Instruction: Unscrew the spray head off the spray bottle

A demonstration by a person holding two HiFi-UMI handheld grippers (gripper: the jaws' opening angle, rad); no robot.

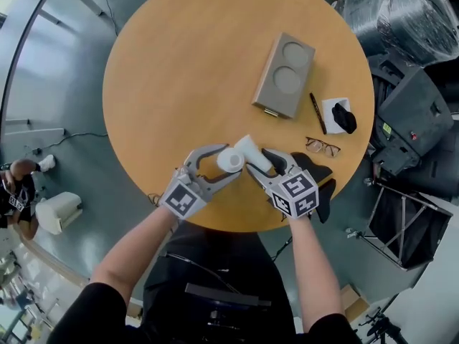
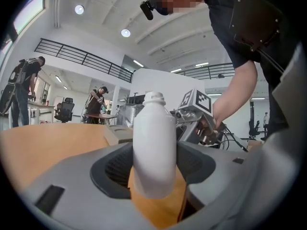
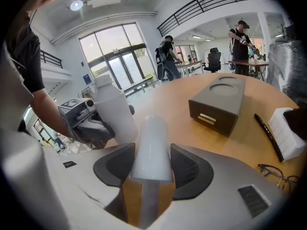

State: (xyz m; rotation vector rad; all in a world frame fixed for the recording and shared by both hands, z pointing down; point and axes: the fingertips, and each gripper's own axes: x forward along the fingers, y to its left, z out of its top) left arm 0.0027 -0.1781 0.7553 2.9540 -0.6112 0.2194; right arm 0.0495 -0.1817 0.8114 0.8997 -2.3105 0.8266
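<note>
Over the near edge of the round wooden table (image 1: 179, 70), my left gripper (image 1: 224, 163) is shut on a white spray bottle (image 1: 231, 160). In the left gripper view the bottle (image 2: 153, 147) stands between the pads with its threaded neck bare. My right gripper (image 1: 258, 162) is shut on the white tapered spray head (image 1: 251, 151), just right of the bottle and separate from it. In the right gripper view the spray head (image 3: 151, 147) lies along the jaws, with a pale stem under its wide end. The bottle (image 3: 112, 111) and the left gripper (image 3: 79, 116) show to its left.
A grey box (image 1: 284, 75) with two round recesses lies on the far right part of the table. A black pen (image 1: 317, 112), a white pad with a black object (image 1: 338, 115) and a pair of glasses (image 1: 323, 147) lie near the right rim. People stand in the background.
</note>
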